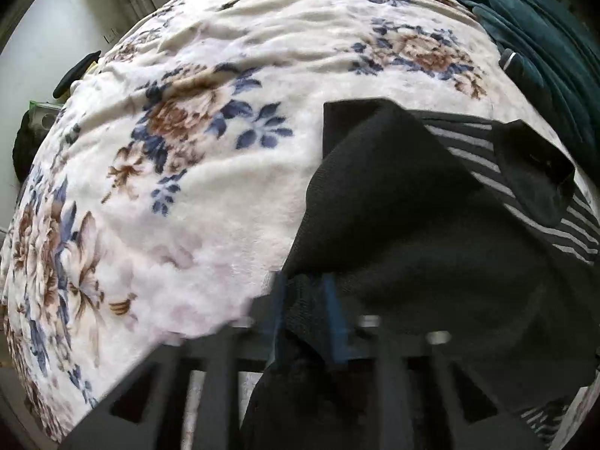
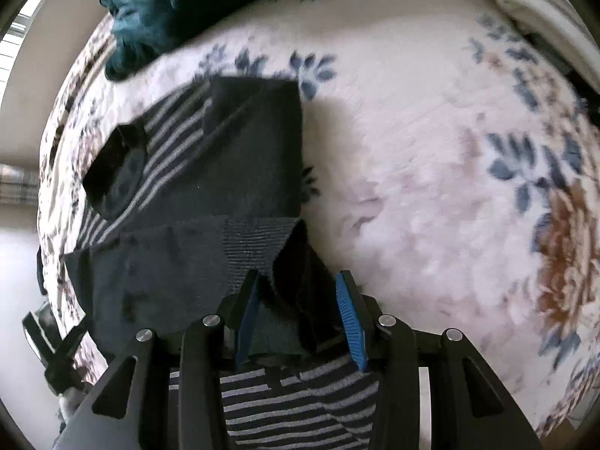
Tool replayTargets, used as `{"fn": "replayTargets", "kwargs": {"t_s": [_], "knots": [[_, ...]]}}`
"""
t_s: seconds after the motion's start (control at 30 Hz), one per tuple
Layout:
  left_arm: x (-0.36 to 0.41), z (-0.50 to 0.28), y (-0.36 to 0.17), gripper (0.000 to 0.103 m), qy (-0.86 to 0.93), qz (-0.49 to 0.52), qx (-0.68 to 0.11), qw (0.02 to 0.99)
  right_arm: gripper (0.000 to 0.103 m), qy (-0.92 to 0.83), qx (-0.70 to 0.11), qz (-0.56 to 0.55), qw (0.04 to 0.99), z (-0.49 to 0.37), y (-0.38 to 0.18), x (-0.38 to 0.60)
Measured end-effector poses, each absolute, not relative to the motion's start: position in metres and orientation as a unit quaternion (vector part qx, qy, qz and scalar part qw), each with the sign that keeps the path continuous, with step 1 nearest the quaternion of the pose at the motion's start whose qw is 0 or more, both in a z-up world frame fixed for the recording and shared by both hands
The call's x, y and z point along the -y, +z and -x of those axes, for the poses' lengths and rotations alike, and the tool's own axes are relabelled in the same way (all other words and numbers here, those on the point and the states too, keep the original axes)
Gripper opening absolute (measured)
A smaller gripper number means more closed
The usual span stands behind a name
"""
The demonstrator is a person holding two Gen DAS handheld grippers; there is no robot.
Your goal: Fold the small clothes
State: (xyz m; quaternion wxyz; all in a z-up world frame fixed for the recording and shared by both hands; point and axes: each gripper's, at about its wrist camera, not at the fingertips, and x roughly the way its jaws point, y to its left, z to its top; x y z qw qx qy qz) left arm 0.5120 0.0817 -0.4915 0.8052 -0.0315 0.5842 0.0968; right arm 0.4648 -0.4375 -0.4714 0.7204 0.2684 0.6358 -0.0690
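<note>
One cream plush blanket (image 1: pixel 210 225) printed with blue and brown flowers. One heap of dark teal fabric (image 1: pixel 532 37) at the far edge. One black-and-grey striped knit garment (image 2: pixel 300 405). Two plain black knit pieces: one lying flat (image 2: pixel 255 142), one lifted (image 2: pixel 157 262). One small black collar-like flap (image 2: pixel 116 172) on the stripes. Two black two-finger grippers with blue pads: left (image 1: pixel 303 315), right (image 2: pixel 300 315).

Floral blanket (image 1: pixel 210 202) bears striped garment (image 1: pixel 468 142), teal clothes (image 1: pixel 532 37).

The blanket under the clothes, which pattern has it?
Cream blanket with blue-and-brown flowers; clearest in the left wrist view.
</note>
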Motion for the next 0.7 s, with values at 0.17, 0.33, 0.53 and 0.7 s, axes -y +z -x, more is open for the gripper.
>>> {"fn": "replayTargets", "kwargs": {"t_s": [0.17,0.33,0.53,0.7], "knots": [[-0.075,-0.513,-0.483,0.070,0.095,0.027,-0.571,0.815,0.008,-0.065,-0.599,-0.183,0.777,-0.477,-0.454,0.409],[-0.071,-0.515,-0.481,0.070,0.090,0.040,-0.565,0.819,0.008,-0.053,-0.536,-0.128,0.833,-0.484,-0.397,0.389],[-0.071,-0.520,-0.484,0.070,0.097,0.050,-0.557,0.823,0.008,-0.032,-0.500,-0.097,0.860,-0.516,-0.369,0.389],[-0.076,-0.522,-0.501,0.070,0.113,0.027,-0.587,0.801,0.014,-0.055,-0.594,-0.154,0.788,-0.530,-0.428,0.425]]}}
